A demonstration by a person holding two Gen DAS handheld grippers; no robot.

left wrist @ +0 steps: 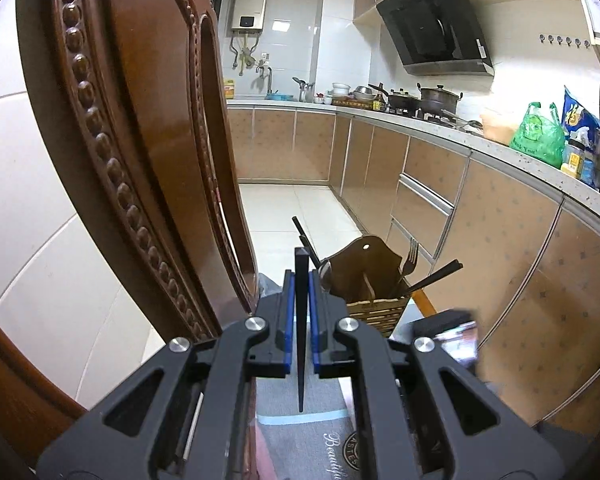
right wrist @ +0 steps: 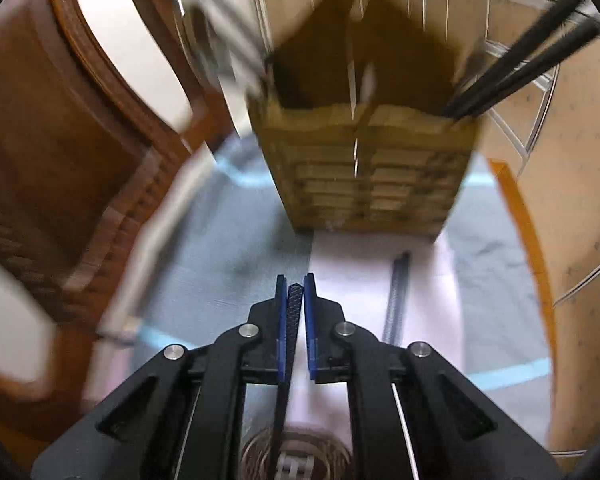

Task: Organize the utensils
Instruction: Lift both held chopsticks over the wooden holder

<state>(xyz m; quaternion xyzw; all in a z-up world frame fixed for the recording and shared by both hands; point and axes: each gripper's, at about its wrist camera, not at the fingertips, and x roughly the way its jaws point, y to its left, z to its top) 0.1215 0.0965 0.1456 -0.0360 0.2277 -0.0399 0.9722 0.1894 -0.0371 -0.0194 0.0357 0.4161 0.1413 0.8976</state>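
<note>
- Left gripper (left wrist: 300, 280) was clamped on a single black chopstick (left wrist: 301, 340); the stick stood near upright between the blue pads, thick end above the fingertips, thin end hanging below them.
- Wooden utensil holder (left wrist: 374, 300) stood ahead and slightly right of that gripper on the cloth-covered table (left wrist: 300, 440); a fork (left wrist: 410, 258), a spoon (left wrist: 325, 274) and dark chopsticks (left wrist: 436, 274) already leaned in it.
- Right gripper (right wrist: 295, 282) was pinched on a black textured chopstick (right wrist: 293, 312); the stick ran back along the fingers toward the camera, with only its top end showing at the pad tips.
- Holder front (right wrist: 368, 176) lay straight ahead of the right gripper and filled the upper frame, so the right hand appeared the nearer of the two; the view was blurred.
- One more slim dark utensil (right wrist: 396, 296) lay on the pale cloth (right wrist: 340, 256), pointing toward the holder base, just right of the right gripper.
- Judgement: the coming move depended on carrying each stick over the holder's open top with its long axis near vertical, then lowering it into a compartment; which compartment could not be told.
</note>
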